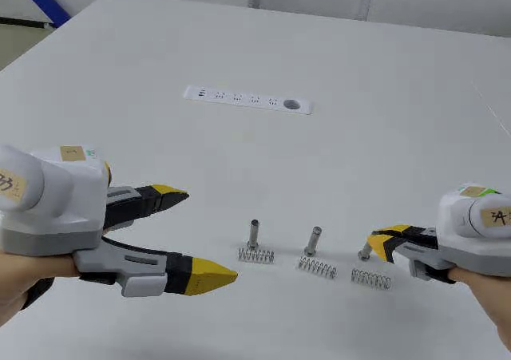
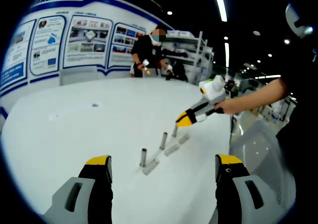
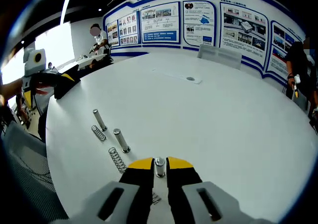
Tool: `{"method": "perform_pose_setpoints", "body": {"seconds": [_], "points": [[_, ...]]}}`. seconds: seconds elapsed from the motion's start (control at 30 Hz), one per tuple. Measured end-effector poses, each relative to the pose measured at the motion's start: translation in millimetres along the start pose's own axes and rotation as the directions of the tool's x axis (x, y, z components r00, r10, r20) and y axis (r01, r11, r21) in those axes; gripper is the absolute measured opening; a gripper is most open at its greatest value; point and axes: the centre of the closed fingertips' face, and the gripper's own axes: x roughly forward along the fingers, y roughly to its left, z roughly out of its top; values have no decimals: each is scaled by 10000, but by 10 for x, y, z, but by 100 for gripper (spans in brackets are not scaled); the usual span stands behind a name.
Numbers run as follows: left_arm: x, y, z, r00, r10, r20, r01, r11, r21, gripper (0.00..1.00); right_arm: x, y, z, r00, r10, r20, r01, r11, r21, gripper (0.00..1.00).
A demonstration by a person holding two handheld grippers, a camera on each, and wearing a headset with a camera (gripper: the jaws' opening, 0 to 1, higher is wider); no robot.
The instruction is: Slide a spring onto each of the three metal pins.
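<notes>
The white worktop [image 1: 335,65] in front of you carries a long power strip [image 1: 247,100] well back from the work. It plays no part in the task.

Your left gripper [image 1: 207,234] hovers above the worktop to the left of the row, jaws spread wide and holding nothing. Your right gripper [image 1: 375,243] is down at the right end of the row. In the right gripper view its jaws are pinched on either side of the right-hand pin [image 3: 160,167], just under the head.

The left-hand pin [image 1: 254,234] and the middle pin [image 1: 312,241] stand upright and bare. The left-hand spring [image 1: 256,255], middle spring [image 1: 317,267] and right-hand spring [image 1: 371,278] each lie on their side just in front of their pin. None has been threaded yet.

You look to be at the very start: one pin secured, no spring fitted. The likely next move is to bring your left gripper across and down to a spring. Grip it lightly near one end so the coils are not crushed. Then line its open bore up with the pin's axis and slide it on. Keep the pin steady as you do, since a small tilt would make the coil catch on the head.
</notes>
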Motion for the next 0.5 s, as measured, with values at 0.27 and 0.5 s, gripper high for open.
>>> {"method": "perform_pose_setpoints", "body": {"seconds": [0.27, 0.5], "points": [[38, -27, -28, 9999, -113, -76, 113, 9999, 0, 87, -188, -29, 53, 9998, 142, 136, -141, 9998, -126, 19], [95, -57, -29, 9996, -241, -148, 242, 9997, 26, 87, -266, 24, -156, 9956, 869, -350, -894, 9930, -777, 21]]}}
